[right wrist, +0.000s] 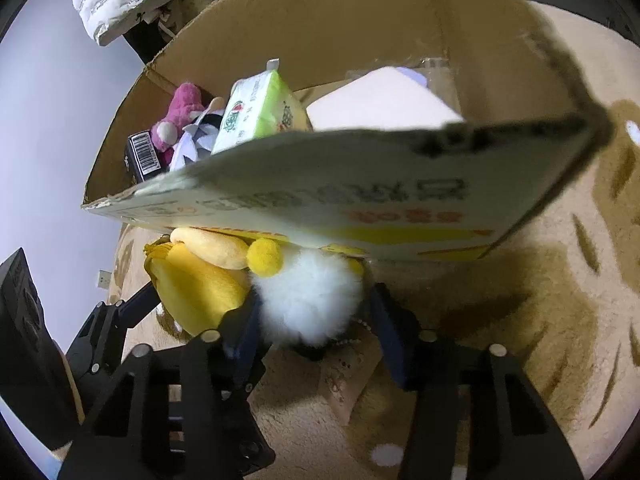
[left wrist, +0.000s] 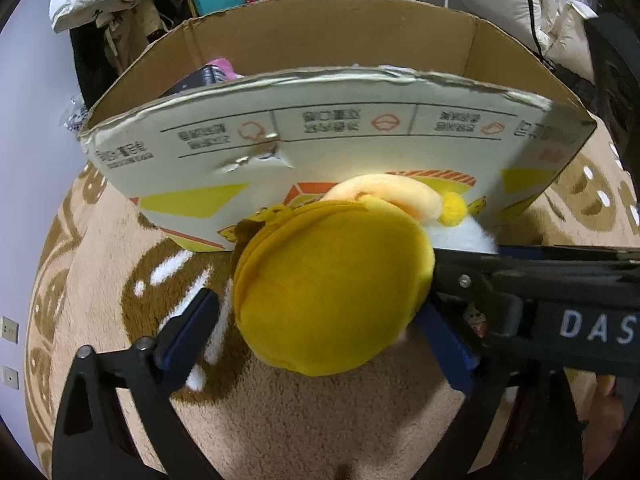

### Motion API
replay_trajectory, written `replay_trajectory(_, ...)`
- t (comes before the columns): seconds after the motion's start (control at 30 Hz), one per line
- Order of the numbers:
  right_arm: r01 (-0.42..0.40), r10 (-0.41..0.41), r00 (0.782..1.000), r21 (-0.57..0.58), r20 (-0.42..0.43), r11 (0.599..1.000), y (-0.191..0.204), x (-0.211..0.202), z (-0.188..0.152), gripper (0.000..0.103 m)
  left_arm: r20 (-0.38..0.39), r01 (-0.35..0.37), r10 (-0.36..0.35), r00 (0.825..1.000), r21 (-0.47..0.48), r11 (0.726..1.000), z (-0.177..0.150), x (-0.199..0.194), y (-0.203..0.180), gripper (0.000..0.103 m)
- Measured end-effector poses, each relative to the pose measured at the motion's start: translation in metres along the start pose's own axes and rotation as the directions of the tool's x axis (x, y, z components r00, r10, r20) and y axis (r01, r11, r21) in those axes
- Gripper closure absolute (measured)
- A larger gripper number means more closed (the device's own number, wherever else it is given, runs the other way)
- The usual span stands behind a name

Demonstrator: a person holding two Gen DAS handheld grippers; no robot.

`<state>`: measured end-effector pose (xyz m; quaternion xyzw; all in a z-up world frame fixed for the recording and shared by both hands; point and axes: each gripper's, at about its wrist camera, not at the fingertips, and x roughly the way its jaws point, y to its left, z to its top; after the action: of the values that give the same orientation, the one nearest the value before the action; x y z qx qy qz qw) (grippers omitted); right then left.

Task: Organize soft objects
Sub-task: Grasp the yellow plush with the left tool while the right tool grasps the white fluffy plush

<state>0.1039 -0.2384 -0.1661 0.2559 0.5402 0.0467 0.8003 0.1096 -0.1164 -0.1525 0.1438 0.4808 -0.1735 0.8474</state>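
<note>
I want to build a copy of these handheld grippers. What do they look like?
Both the left gripper and right gripper have black angular frames with silver screws and flat dark-blue finger pads. The right gripper's black body carries white letters, "DAS".

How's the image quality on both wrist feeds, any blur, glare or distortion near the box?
Left wrist view: sharp; fisheye bows the cardboard box rim into an arc; a bright patch glares above the yellow plush. Right wrist view: the box's near edge is blurred, its print smeared; the white pom-pom is fairly clear; a dark shadow lies on the rug.
</note>
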Motion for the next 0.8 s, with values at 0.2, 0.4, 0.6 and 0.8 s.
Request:
replay_trajectory(0.2,0.000,0.000,1.000,-0.012,-0.016,1.000,0.001,0.007,0.005,0.058,-0.005,-0.002,0.002,1.000,0.011,1.000,-0.002,0.002,-0.004,0.020)
replay_trajectory(0.4,0.011,-0.011,1.000,-0.016,-0.010,1.000,0.005,0.010,0.008,0.058,-0.004,0.000,0.000,1.000,-0.013,1.000,-0.003,-0.002,-0.001,0.025)
replay_trajectory(0.6,0.035,-0.035,0.999,-0.010,0.013,0.999,0.010,0.014,0.008,0.058,0.000,-0.003,0.003,1.000,-0.030,1.000,-0.006,-0.003,0.004,0.026)
replay_trajectory(0.8,0.067,-0.066,0.998,-0.047,0.020,0.997,0.022,0.020,0.007,0.062,0.000,-0.010,0.010,1.000,-0.041,0.999,-0.008,-0.006,0.004,0.027)
